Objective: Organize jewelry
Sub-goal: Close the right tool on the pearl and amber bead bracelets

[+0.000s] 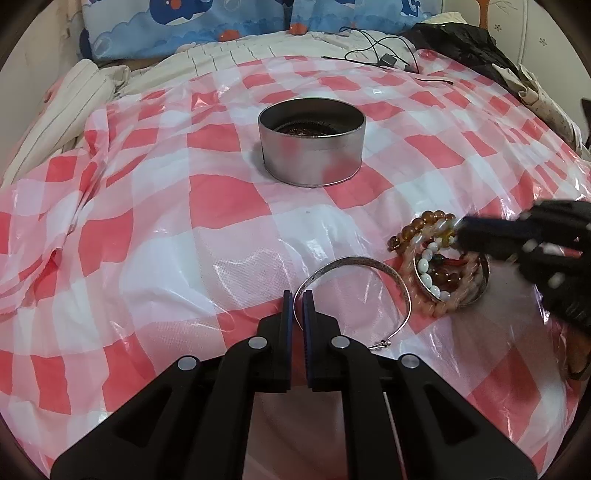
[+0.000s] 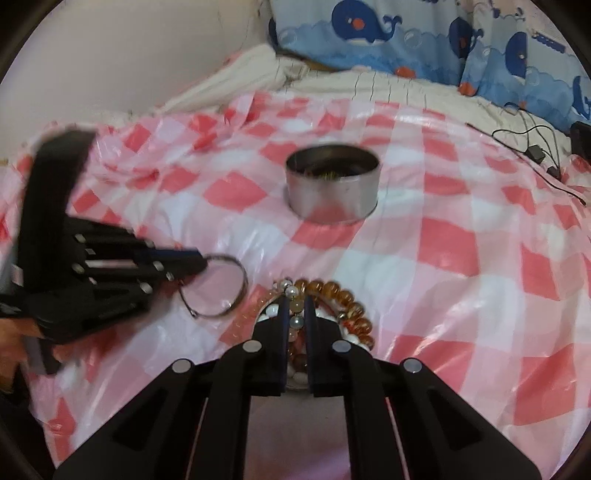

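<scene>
My left gripper [image 1: 298, 295] is pinched onto the near rim of the thin silver bangle [image 1: 354, 291], its blue pads nearly together with the metal band caught between them. The bangle lies flat on the red-and-white checked plastic sheet [image 1: 229, 199] that covers the bed. From my right camera the same bangle [image 2: 218, 288] shows as an open hoop with the left gripper's tips [image 2: 201, 260] on its edge.

My right gripper [image 2: 297, 302] is squeezed narrow on the heap of bracelets [image 2: 332, 306], with a cream bead strand pressed between its fingers. In that heap I can see an amber bead bracelet [image 1: 417, 225], a white bead strand [image 1: 428, 273] and a pale pink bead loop, all tangled together just right of the bangle. In the left view the right gripper [image 1: 461, 232] comes in from the right, blurred, with its tips on the top of the heap.

Further back, near the middle of the sheet, stands the round metal tin [image 1: 312, 142], open, with dark contents I cannot make out. Behind it lie whale-print pillows [image 1: 207, 22] and a black cable [image 1: 380, 51]
</scene>
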`<state>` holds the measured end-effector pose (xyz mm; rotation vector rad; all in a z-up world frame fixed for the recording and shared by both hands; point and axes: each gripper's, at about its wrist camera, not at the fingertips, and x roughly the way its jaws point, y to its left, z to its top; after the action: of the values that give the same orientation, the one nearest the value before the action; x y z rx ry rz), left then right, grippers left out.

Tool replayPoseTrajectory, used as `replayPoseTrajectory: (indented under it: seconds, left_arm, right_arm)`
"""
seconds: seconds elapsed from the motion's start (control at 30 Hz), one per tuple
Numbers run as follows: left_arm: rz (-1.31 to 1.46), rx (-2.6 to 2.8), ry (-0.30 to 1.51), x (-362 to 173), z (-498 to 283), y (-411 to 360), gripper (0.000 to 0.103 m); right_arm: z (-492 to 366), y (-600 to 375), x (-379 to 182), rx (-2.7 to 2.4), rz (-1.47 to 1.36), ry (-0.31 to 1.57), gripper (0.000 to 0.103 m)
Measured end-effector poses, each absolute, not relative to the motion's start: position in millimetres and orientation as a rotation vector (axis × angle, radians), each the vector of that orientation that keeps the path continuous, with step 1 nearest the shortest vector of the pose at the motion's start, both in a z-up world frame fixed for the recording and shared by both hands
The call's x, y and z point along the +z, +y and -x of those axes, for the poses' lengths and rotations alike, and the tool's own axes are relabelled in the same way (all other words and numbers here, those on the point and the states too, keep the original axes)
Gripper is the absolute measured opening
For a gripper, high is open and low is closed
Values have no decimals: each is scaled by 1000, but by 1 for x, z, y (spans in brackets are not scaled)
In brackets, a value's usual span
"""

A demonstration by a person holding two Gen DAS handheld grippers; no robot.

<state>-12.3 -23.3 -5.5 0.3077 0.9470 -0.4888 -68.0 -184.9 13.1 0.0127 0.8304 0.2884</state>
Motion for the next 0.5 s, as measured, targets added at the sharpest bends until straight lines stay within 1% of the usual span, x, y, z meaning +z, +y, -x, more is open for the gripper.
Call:
replayPoseTrajectory:
  seconds: [0.17, 0.27, 0.37, 0.5]
  left_arm:
    - [-321, -490, 943, -6, 14, -26, 5]
    - [-307, -512, 924, 0, 16, -25, 3]
    - [-285, -523, 887, 9, 18, -23, 3]
    - [-293, -518, 907, 4, 16, -23, 3]
  right_arm:
    - [68, -212, 23, 233, -92, 799, 8]
    - [63, -220, 21, 180, -97, 818, 8]
    - [61, -226, 18, 164, -120, 835, 8]
    - [57, -233, 10, 124, -133, 872, 8]
